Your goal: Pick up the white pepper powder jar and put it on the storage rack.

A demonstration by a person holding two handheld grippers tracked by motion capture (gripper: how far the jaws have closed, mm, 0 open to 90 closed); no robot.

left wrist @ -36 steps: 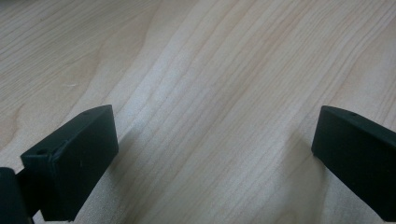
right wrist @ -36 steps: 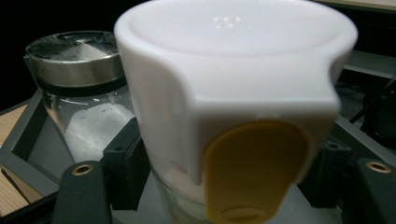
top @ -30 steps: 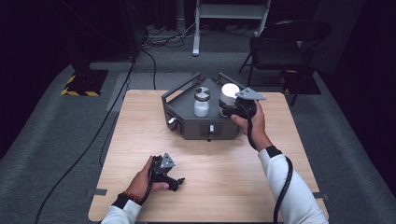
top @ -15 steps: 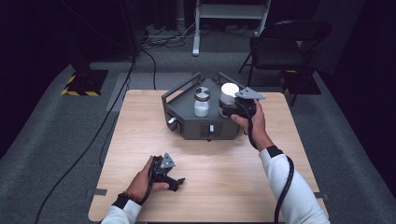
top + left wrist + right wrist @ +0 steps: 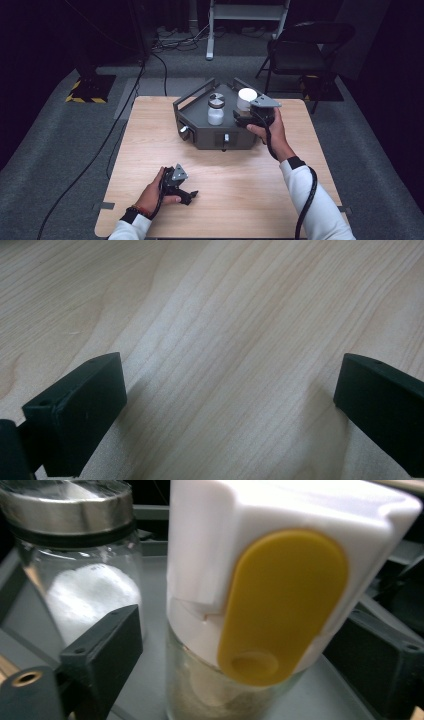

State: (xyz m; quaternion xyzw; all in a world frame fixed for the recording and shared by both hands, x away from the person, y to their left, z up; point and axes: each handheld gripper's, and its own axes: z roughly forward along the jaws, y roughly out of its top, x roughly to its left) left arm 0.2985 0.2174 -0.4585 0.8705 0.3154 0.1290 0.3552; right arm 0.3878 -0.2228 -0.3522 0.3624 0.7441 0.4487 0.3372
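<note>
A dark grey tray [image 5: 200, 135] sits at the back middle of the wooden table [image 5: 250, 185]. Two jars stand in it: a glass jar with a metal lid [image 5: 215, 109], holding white powder [image 5: 95, 600], and a jar with a white cap [image 5: 246, 97] that has a yellow flap [image 5: 280, 605]. My right gripper [image 5: 241, 119] is open at the white-capped jar, one jaw on each side [image 5: 245, 625], and its left jaw stands clear of the glass. My left gripper [image 5: 187, 194] rests open on the bare tabletop near the front edge, nothing between its jaws [image 5: 232, 370].
Two knobs [image 5: 226, 137] stick out of the tray's front walls. Beyond the table a black chair [image 5: 300, 50] stands at the back right. Cables [image 5: 125, 125] run across the grey floor on the left, and a white stand [image 5: 247, 15] is at the back.
</note>
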